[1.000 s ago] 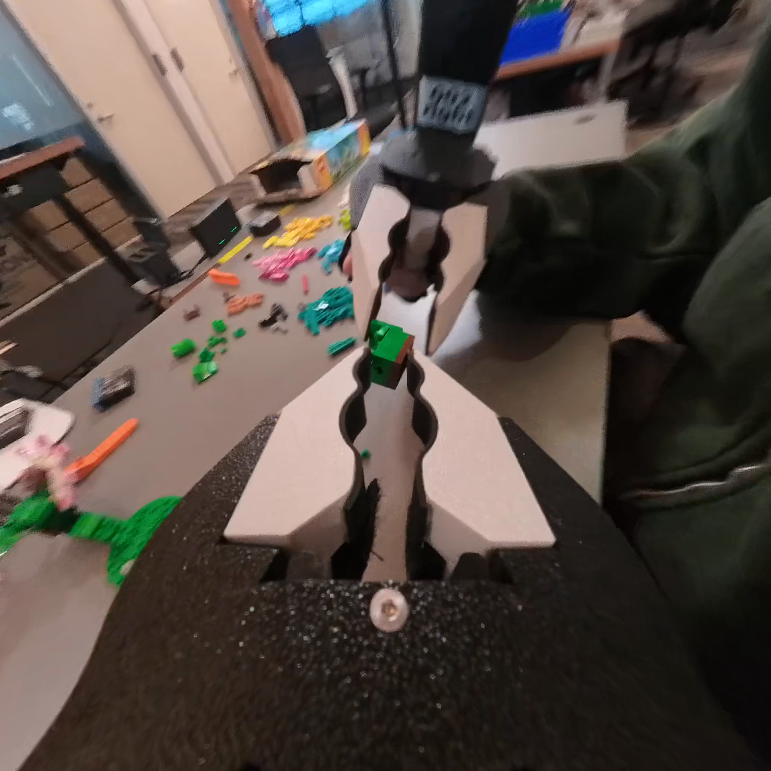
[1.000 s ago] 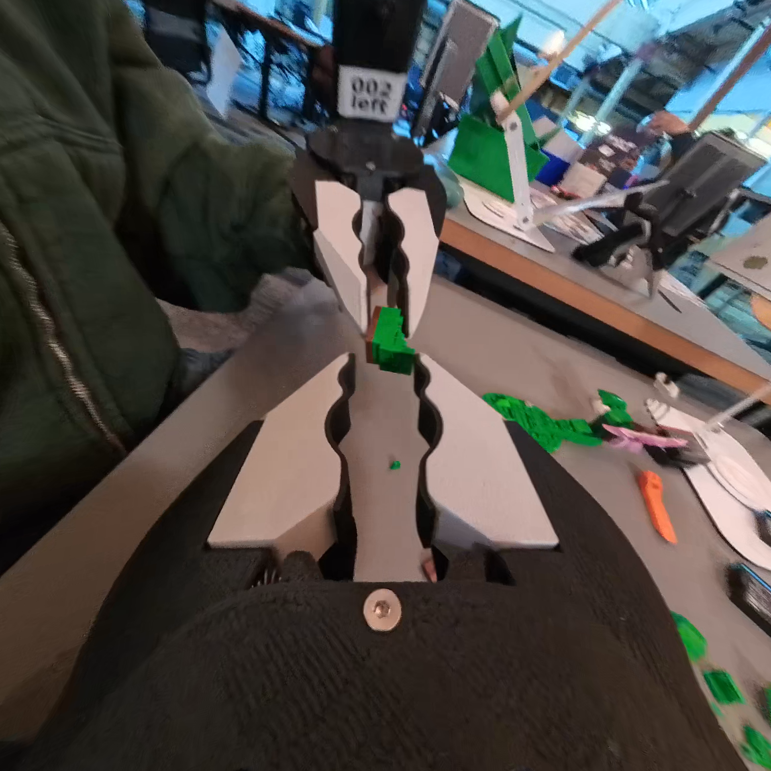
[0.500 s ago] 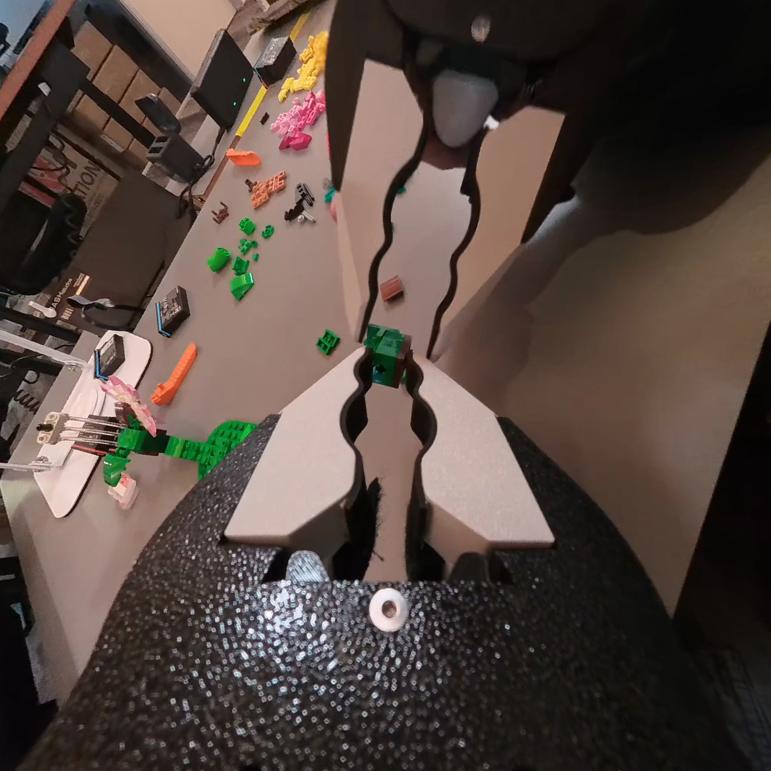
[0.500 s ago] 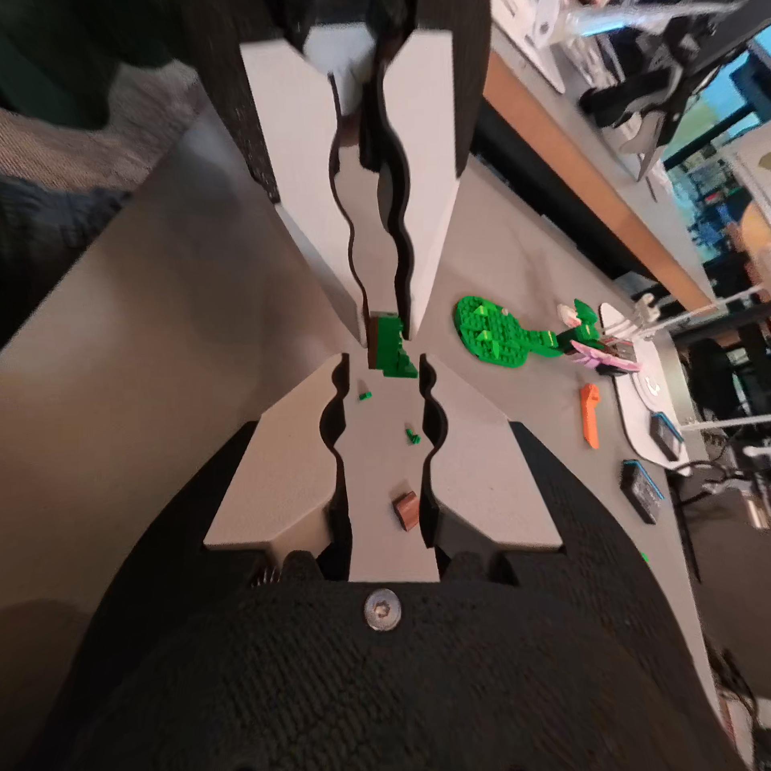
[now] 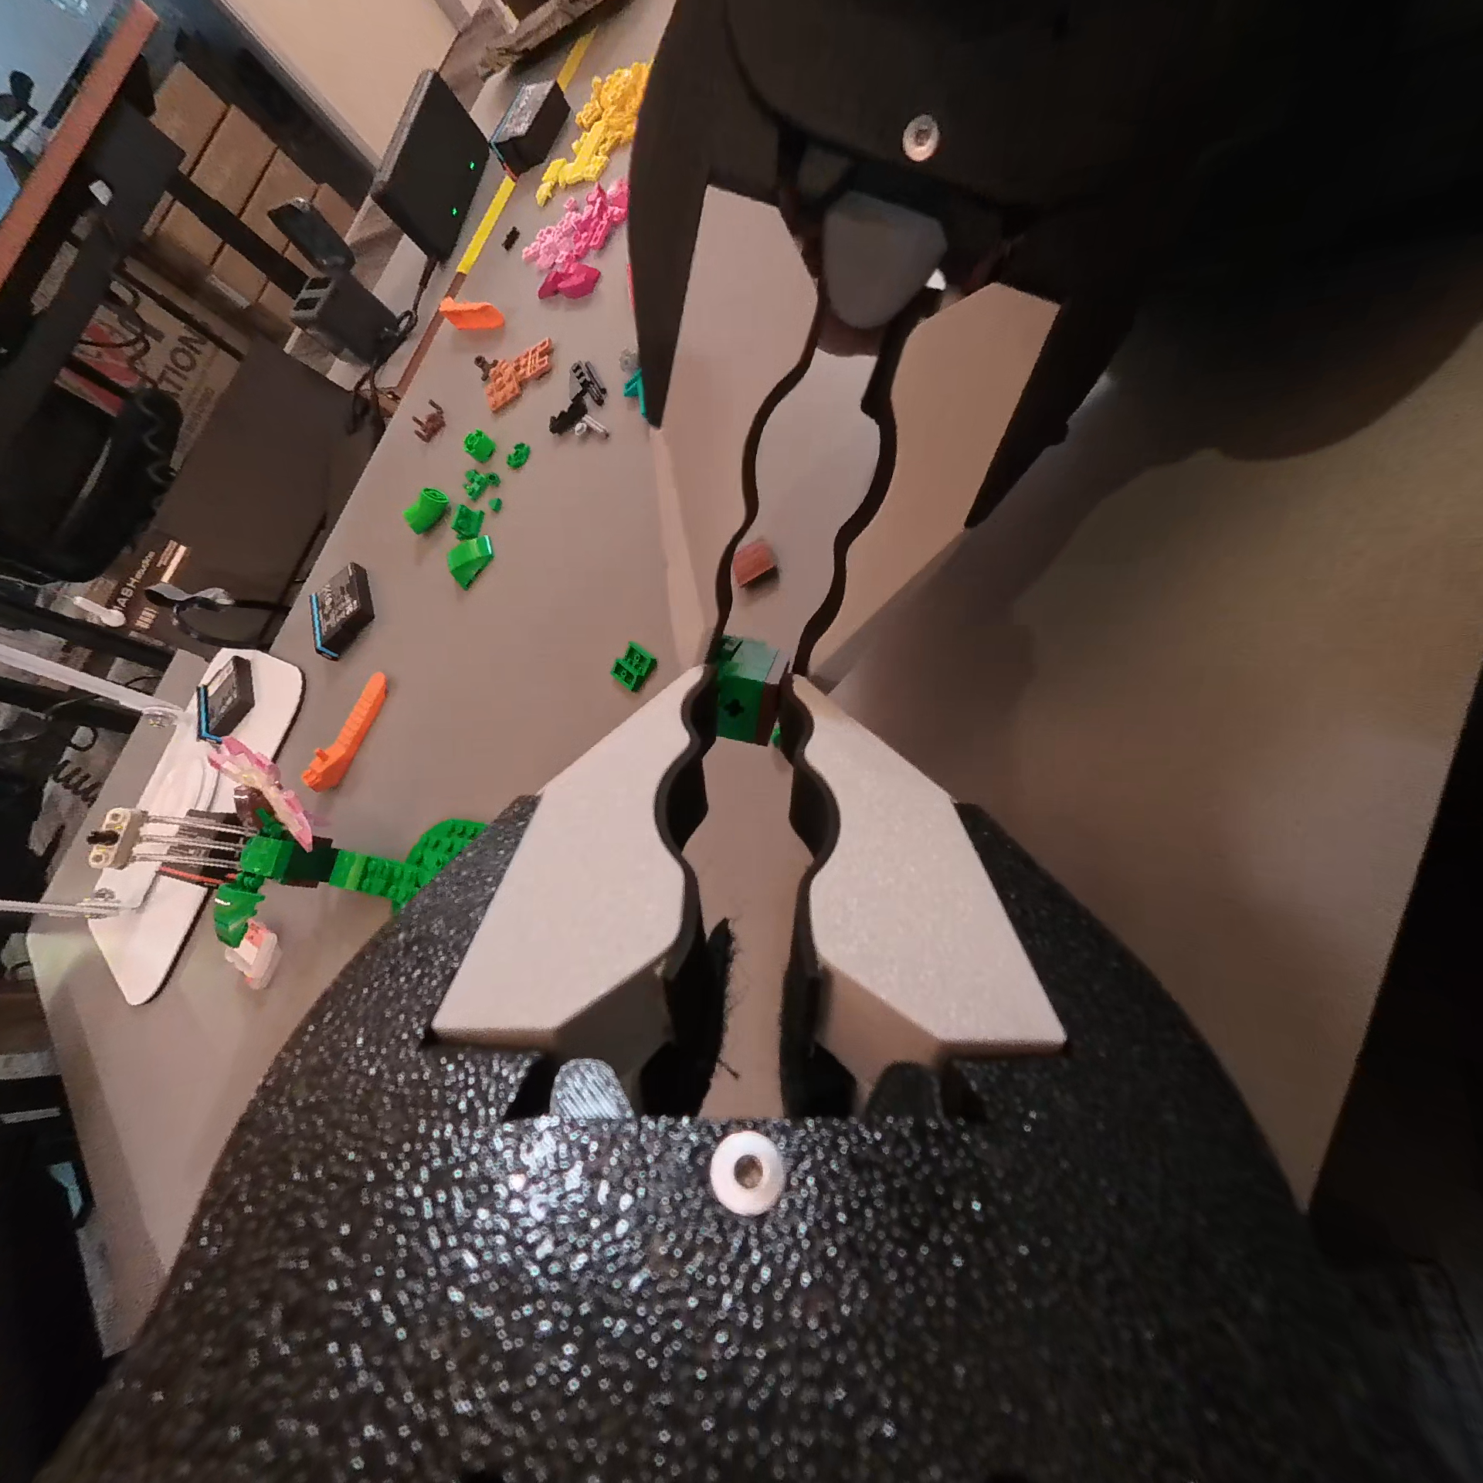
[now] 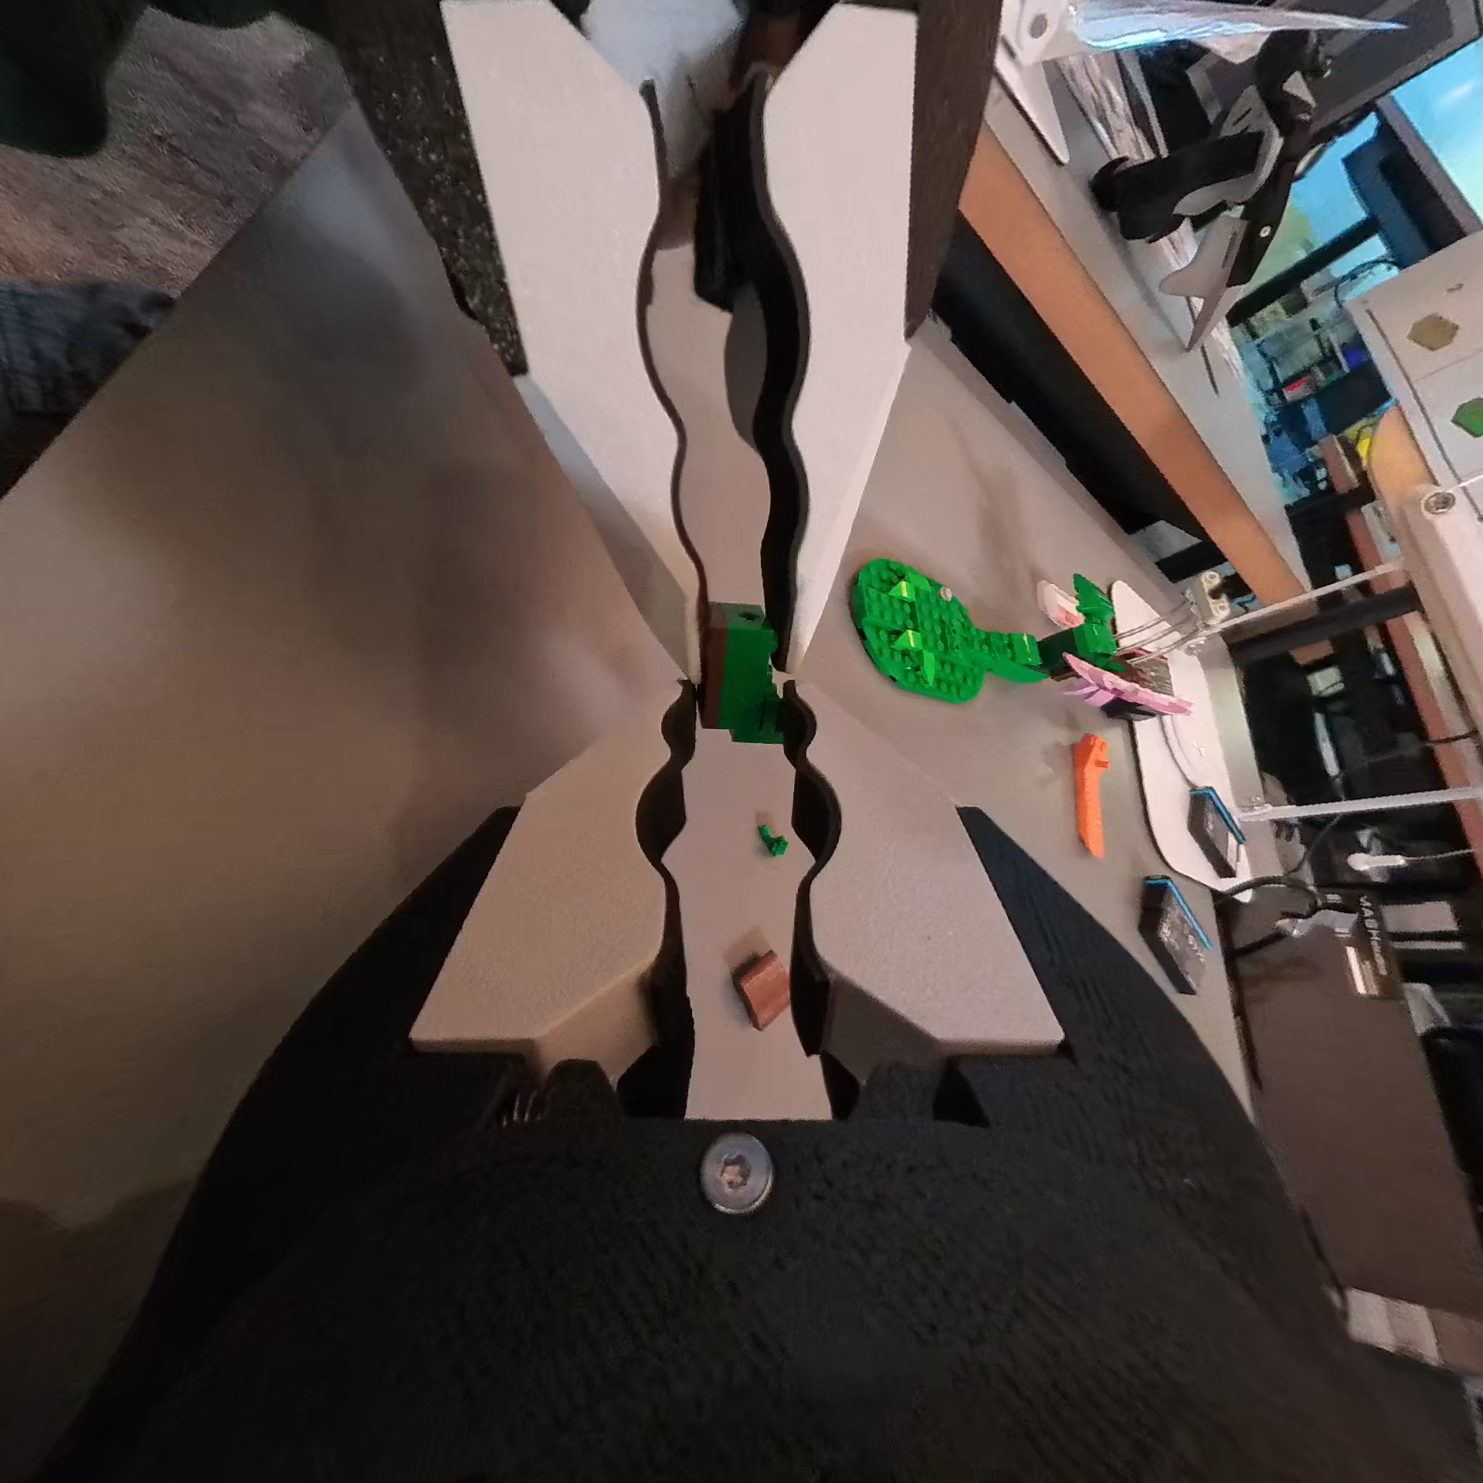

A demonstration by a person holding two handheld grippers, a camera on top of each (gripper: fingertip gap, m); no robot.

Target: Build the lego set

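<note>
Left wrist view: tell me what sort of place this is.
Probably an office or lab workspace. A long grey table holds toy bricks sorted by colour, such as the pink bricks, next to black electronic boxes with cables; stacked cardboard boxes stand behind.

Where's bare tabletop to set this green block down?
Free: the wide strip of table on the near-edge side of both grippers, and the patch between the brown brick and the orange tool. Crowded: the far end with the pink and yellow piles, and around the green plant build.
</note>
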